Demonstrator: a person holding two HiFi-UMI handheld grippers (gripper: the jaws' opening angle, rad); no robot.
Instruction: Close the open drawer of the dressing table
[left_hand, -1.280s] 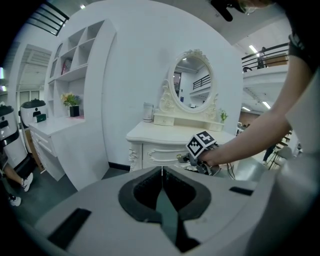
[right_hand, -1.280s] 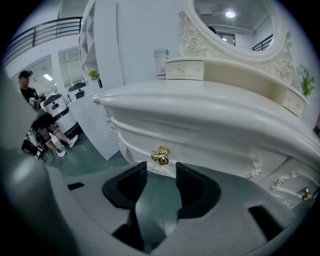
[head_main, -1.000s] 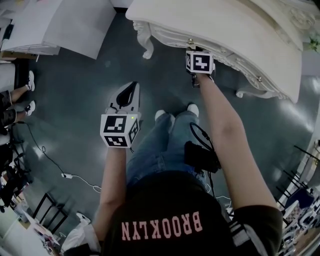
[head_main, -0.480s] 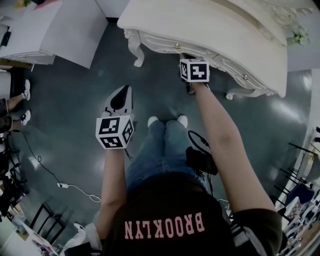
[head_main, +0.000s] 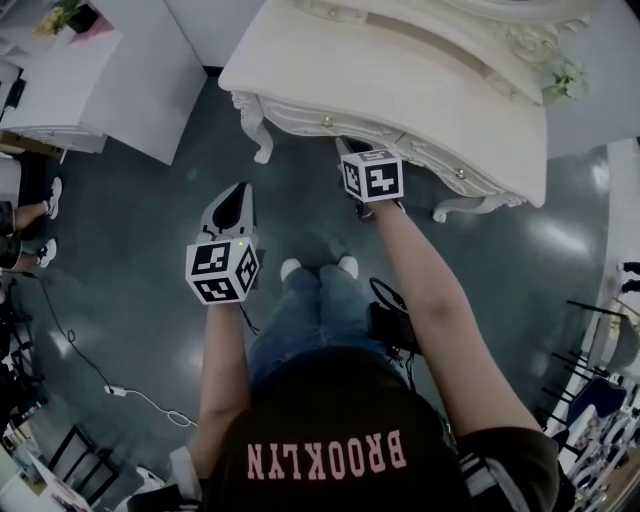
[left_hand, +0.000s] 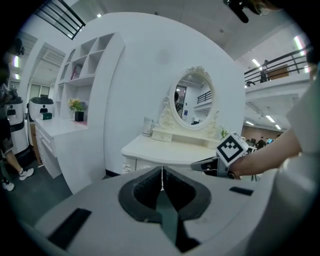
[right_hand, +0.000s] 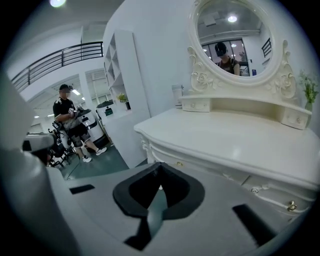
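The cream dressing table (head_main: 420, 90) stands at the top of the head view, its oval mirror (right_hand: 235, 37) above it. Its drawer fronts (right_hand: 240, 182) with small brass knobs look flush with the frame in the right gripper view. My right gripper (head_main: 350, 152) hangs just in front of the table's front edge, shut with nothing in it (right_hand: 160, 186). My left gripper (head_main: 238, 195) is over the bare floor to the left, apart from the table, jaws together and holding nothing (left_hand: 161, 172). In the left gripper view the right gripper (left_hand: 212, 164) shows beside the table (left_hand: 165, 152).
A white cabinet unit (head_main: 110, 80) stands to the left of the table, with a potted plant (left_hand: 76, 106) on it. A small plant (head_main: 565, 80) sits on the table's right end. A cable (head_main: 130, 390) lies on the floor. Other people (right_hand: 70, 122) stand further left.
Both grippers have risen. The right one has drawn back a little from the drawer front. The head view has tilted up, so more of the table top shows.
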